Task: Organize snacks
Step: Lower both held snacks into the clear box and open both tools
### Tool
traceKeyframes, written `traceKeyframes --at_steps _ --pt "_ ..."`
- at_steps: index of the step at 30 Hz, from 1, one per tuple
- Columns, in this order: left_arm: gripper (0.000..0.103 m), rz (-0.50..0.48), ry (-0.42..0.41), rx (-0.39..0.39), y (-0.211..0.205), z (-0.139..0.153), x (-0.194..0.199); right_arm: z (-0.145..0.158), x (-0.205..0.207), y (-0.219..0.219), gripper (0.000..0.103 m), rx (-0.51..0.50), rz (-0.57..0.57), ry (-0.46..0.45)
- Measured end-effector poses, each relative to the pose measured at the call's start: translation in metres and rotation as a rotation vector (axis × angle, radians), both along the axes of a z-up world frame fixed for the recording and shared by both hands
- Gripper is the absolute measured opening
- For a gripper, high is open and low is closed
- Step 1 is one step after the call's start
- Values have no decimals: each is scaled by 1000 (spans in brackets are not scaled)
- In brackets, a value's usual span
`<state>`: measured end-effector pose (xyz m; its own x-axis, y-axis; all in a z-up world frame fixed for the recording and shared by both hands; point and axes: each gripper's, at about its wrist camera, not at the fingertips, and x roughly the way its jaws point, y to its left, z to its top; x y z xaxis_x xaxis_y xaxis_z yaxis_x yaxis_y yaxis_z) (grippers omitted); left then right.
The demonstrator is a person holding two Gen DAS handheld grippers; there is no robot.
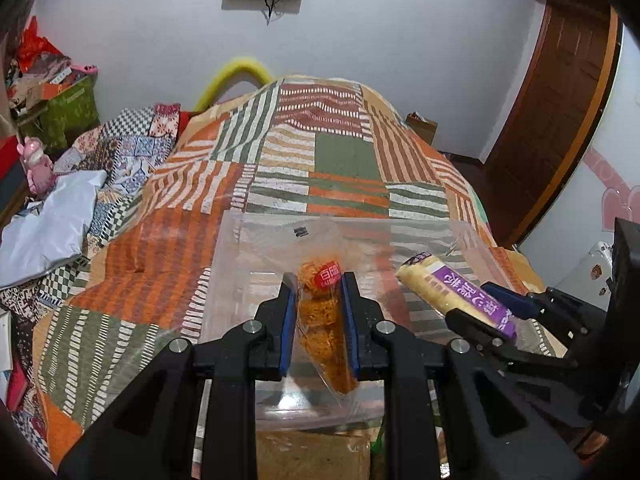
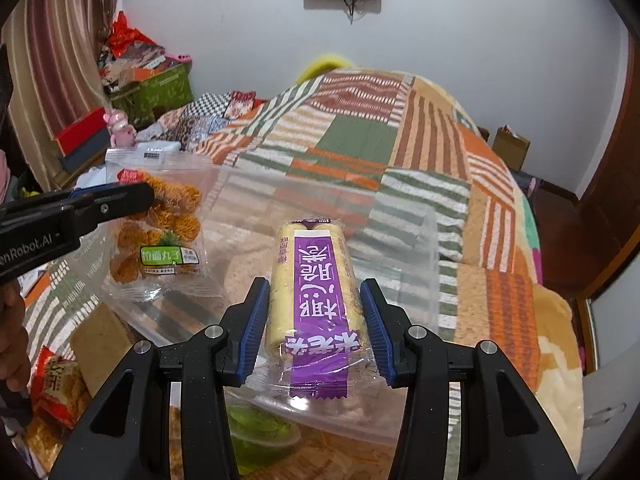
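Both of my tools are loaded: my left hand-held gripper point(image 1: 318, 312) is clamped on a clear packet of orange fried noodle balls with a red label point(image 1: 322, 312), and my right hand-held gripper point(image 2: 314, 320) has its blue pads pressed against the sides of a long pale-yellow rice cracker roll in a clear wrapper with a purple band point(image 2: 316, 292). I hold both packets above a clear rectangular plastic storage box point(image 1: 256, 264) that sits on the bed's patchwork blanket of orange, green and cream stripes point(image 1: 320, 152).

Through its walls the box looks empty to me, so I judge the sorting is only at its start: neither packet is down in the box yet. More remains near the bottom of the right wrist view: a red and orange snack packet point(image 2: 56, 384) and a green jelly cup point(image 2: 256, 432) lie outside the box, along with a brown slab I cannot identify.
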<state>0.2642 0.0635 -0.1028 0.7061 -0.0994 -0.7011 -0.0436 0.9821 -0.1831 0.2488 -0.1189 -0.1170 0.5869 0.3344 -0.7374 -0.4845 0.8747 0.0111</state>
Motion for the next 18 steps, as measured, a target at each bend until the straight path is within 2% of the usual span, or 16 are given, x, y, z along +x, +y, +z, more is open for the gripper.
traceKeyframes --at_steps 8,16,18 --pt "21 1 109 25 -3 -27 18 -4 3 6 44 -17 14 32" --pt "24 18 122 27 -2 -27 11 4 -4 6 44 -22 6 6" --pt "30 23 123 23 -1 -25 8 9 -7 4 45 -15 1 -6"
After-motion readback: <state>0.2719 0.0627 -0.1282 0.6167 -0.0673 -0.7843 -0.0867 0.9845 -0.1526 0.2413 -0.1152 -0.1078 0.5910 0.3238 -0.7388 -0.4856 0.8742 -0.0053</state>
